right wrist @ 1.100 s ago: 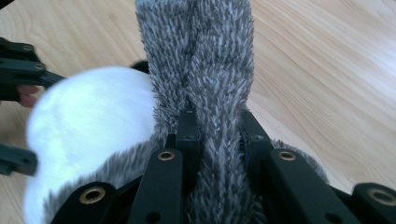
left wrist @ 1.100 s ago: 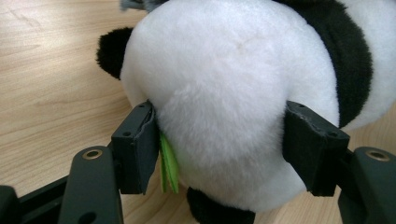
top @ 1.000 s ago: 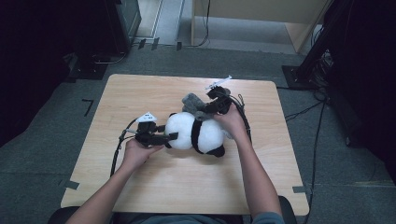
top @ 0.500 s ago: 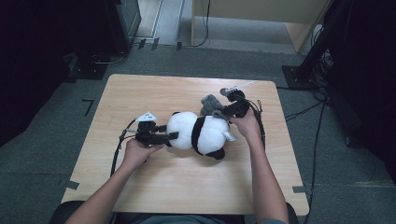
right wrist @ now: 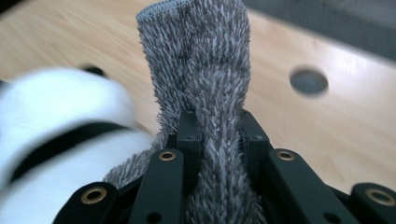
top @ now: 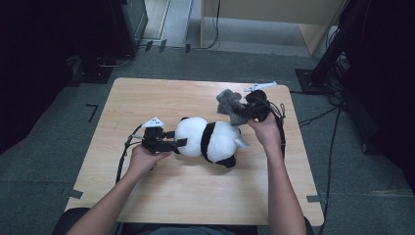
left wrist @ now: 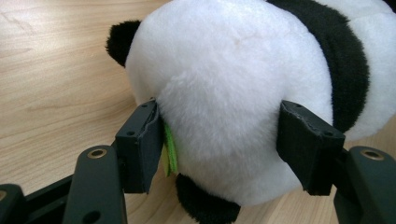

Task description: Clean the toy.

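A black-and-white panda plush (top: 208, 139) lies on its side on the wooden table (top: 147, 98). My left gripper (top: 178, 143) is shut on its white rear end; in the left gripper view the pads press into the fur of the panda (left wrist: 233, 70) on both sides, with a green tag (left wrist: 170, 149) by one pad. Over the far right of the table, my right gripper (top: 244, 112) is shut on a grey fuzzy cloth (top: 227, 103), lifted above the panda's head. In the right gripper view the cloth (right wrist: 201, 60) stands up between the jaws, with the blurred panda (right wrist: 56, 121) at the left.
The table has a round hole (right wrist: 308, 81) beyond the cloth. Cables trail from both grippers across the tabletop. Dark equipment and black stands ring the table on a grey floor. Bare wood lies at the far left and along the near edge.
My right gripper has carried the grey cloth up and to the right, away from the panda toward the far right corner. The left gripper and the panda have stayed put.
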`<state>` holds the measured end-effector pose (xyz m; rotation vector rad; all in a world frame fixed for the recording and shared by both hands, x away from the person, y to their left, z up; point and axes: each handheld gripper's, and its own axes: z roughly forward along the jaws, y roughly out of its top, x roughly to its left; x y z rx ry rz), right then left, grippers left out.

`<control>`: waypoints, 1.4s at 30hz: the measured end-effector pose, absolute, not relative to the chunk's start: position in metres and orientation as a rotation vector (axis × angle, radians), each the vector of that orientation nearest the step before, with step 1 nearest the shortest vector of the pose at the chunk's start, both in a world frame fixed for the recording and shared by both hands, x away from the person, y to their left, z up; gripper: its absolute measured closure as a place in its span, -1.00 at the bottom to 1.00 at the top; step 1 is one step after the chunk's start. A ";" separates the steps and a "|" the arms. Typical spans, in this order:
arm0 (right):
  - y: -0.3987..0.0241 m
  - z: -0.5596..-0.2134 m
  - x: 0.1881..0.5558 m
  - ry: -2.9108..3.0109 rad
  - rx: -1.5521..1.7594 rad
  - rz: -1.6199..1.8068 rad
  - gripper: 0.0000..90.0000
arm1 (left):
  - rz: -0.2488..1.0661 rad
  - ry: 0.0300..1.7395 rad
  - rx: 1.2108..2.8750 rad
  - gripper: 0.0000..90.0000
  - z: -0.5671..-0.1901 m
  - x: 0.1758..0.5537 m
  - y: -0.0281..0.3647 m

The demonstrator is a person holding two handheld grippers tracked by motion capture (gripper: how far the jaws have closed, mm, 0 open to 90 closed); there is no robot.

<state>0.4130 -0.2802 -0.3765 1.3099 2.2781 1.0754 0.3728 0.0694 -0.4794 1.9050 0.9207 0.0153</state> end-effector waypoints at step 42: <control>-0.211 -0.380 0.375 2.426 1.099 1.063 0.66 | 0.021 0.930 1.916 -0.24 -0.479 0.371 0.069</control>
